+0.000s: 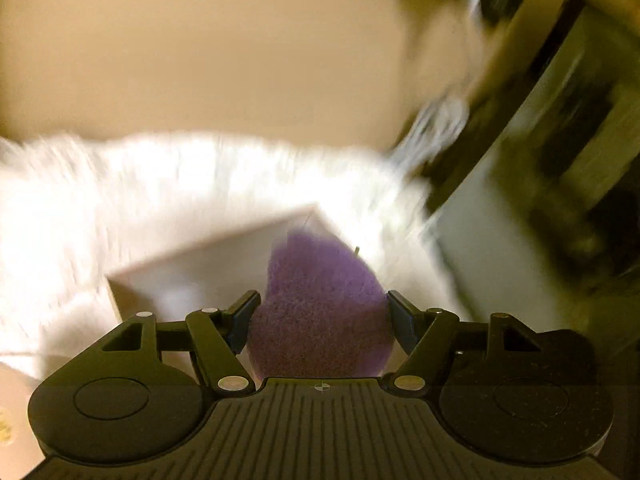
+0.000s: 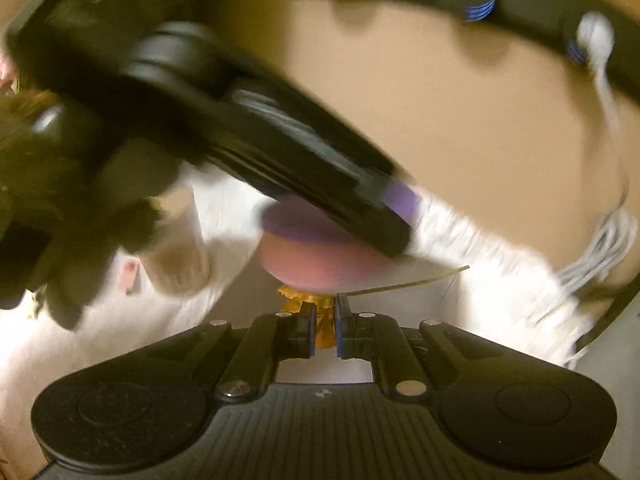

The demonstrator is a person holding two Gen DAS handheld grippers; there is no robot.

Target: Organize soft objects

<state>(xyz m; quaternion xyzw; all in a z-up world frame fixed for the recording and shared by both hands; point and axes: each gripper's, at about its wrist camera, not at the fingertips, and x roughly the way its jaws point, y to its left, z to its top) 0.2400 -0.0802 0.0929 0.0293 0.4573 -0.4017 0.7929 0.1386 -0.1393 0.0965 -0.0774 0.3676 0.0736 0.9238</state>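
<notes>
Left wrist view: we look forward and down along our left gripper (image 1: 322, 320), very close over the fluffy white rug (image 1: 160, 196) and tan floor (image 1: 200, 48).
Right wrist view: we face forward along our right gripper (image 2: 325, 330), close to the same rug (image 2: 500, 256).
Shared: both show the fuzzy purple soft object (image 1: 320, 312) (image 2: 400, 196), rug and floor.

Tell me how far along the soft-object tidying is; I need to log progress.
Done: nothing visibly finished; blur hides what lies in the box. In hand: the left gripper holds a purple fuzzy object over the box, which sits on the white fluffy rug; the right gripper pinches a small orange-yellow item. Left: setting both down.
</notes>
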